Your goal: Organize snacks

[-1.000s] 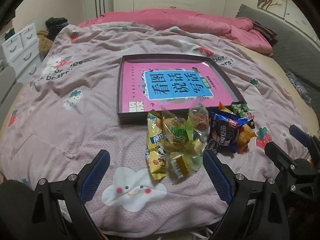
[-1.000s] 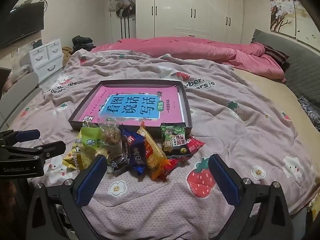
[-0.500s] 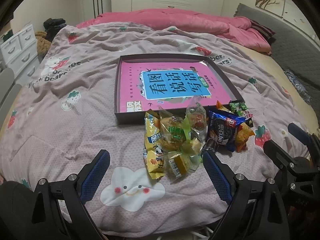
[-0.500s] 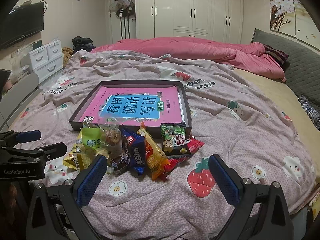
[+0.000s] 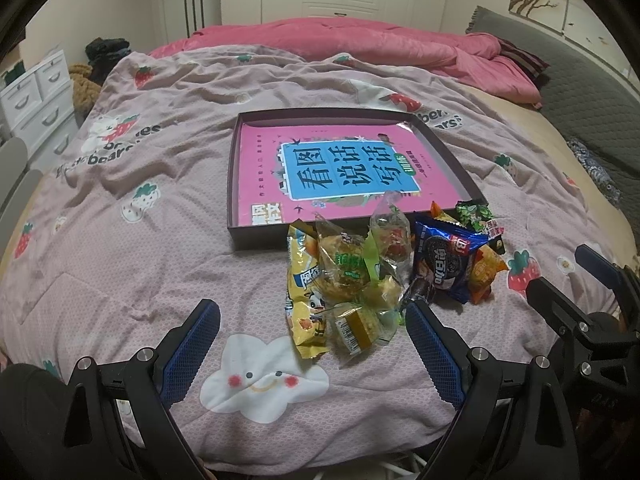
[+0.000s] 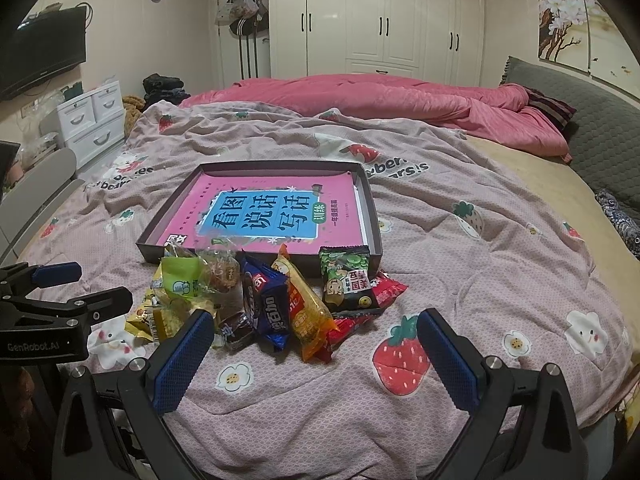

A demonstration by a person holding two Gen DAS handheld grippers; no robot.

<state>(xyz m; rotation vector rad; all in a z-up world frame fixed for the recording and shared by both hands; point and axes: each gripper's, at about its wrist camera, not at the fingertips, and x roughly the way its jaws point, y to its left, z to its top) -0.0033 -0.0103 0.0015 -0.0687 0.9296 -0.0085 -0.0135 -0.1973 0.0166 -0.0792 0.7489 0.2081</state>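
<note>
Several snack packets (image 6: 276, 300) lay in a loose pile on the pink strawberry-print quilt (image 6: 460, 264), just in front of the near edge of a dark shallow box (image 6: 370, 216); some touched or overlapped each other. From L to R in the right wrist view: a yellow pkt w/ clear-wrapped pastries (image 5: 344, 272), a blue cookie pack (image 6: 268, 304), an orange pkt (image 6: 304, 312), a green-and-black pkt (image 6: 348, 284) leaning against the box's front wall, and a red pkt (image 6: 386, 288) partly under it. Inside the box sat a pink book (image 5: 332, 168) w/ a blue title panel, lying flat. Left gripper (image 5: 312, 344) hovered low over the quilt near the yellow end of the pile, fingers spread wide, nothing btwn them. Right gripper (image 6: 316, 356) was likewise spread wide and empty, near the pile's orange/red end, not touching any pkt. Beyond lay a rumpled pink duvet (image 6: 380, 96), white wardrobes (image 6: 384, 20) and a white drawer unit (image 6: 92, 120) at the far left.
</note>
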